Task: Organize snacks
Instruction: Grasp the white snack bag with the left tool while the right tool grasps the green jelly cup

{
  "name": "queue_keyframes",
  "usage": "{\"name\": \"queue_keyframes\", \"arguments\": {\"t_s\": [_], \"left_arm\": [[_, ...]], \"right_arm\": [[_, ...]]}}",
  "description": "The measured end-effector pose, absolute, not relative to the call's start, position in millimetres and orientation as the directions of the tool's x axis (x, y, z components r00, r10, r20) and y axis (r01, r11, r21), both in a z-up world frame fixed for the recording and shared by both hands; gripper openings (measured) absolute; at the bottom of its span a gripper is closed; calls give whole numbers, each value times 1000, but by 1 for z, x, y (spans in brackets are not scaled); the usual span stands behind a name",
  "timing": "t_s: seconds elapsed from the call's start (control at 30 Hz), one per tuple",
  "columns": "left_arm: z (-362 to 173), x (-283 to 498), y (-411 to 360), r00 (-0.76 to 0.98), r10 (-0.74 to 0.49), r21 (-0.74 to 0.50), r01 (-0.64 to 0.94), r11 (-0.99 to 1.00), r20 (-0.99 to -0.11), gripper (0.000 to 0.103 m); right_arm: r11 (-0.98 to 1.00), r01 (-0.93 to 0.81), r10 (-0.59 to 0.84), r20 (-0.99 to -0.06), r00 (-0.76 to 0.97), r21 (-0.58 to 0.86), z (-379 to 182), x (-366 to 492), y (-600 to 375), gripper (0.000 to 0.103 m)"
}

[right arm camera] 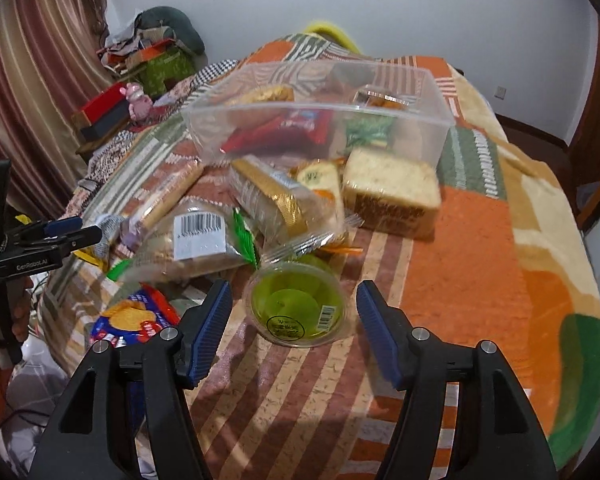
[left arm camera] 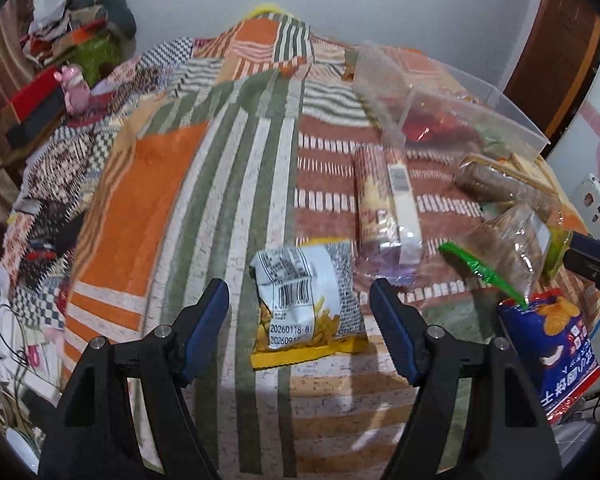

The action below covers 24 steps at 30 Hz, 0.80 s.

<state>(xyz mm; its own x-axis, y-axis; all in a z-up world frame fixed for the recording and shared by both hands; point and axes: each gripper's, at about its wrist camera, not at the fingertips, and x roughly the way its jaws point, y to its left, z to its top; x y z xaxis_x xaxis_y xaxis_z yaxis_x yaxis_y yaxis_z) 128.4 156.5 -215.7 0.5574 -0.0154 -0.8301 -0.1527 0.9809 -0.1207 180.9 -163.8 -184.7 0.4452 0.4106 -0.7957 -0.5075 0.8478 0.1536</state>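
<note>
My left gripper (left arm camera: 299,312) is open and hovers over a white-and-yellow snack bag (left arm camera: 308,304) that lies between its fingers on the striped blanket. My right gripper (right arm camera: 294,312) is open, with a green jelly cup (right arm camera: 298,306) on its side between its fingers. A clear plastic bin (right arm camera: 320,108) at the back holds red packets and other snacks; it also shows in the left wrist view (left arm camera: 440,100). Wrapped bread and biscuit packs (right arm camera: 204,236) lie in front of the bin. A blue chip bag (left arm camera: 556,348) lies at the bed's edge.
The patchwork blanket (left arm camera: 160,200) covers the bed. A sliced cake loaf (right arm camera: 392,196) sits right of the pile. A long biscuit pack (left arm camera: 384,200) lies mid-bed. Clothes, boxes and a pink toy (left arm camera: 74,88) are piled at the far left by the curtain.
</note>
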Motion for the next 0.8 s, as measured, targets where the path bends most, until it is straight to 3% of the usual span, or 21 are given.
{"name": "queue_keyframes", "arguments": {"t_s": [0.33,0.43,0.53,0.8], "left_arm": [[-234,136,154,551,0,-102,-156,982,-834,72],[-234,135,155,562,14,-92,-160,983,-827,59],[-234,134,160,568,11,-104,-171,980,-823,54],[-223,128,161,584,9,-121,-182,976,-811,51]], "right_arm": [[853,-500,390,-817,426,146,-199,187,-160,61],[850,-506,397,-810,431,147,-197,184,-162,57],[851,-508,393,-807,440,138,-196,183,-162,56],[859,-488,409,-784,468,157,-186,181,-176,56]]}}
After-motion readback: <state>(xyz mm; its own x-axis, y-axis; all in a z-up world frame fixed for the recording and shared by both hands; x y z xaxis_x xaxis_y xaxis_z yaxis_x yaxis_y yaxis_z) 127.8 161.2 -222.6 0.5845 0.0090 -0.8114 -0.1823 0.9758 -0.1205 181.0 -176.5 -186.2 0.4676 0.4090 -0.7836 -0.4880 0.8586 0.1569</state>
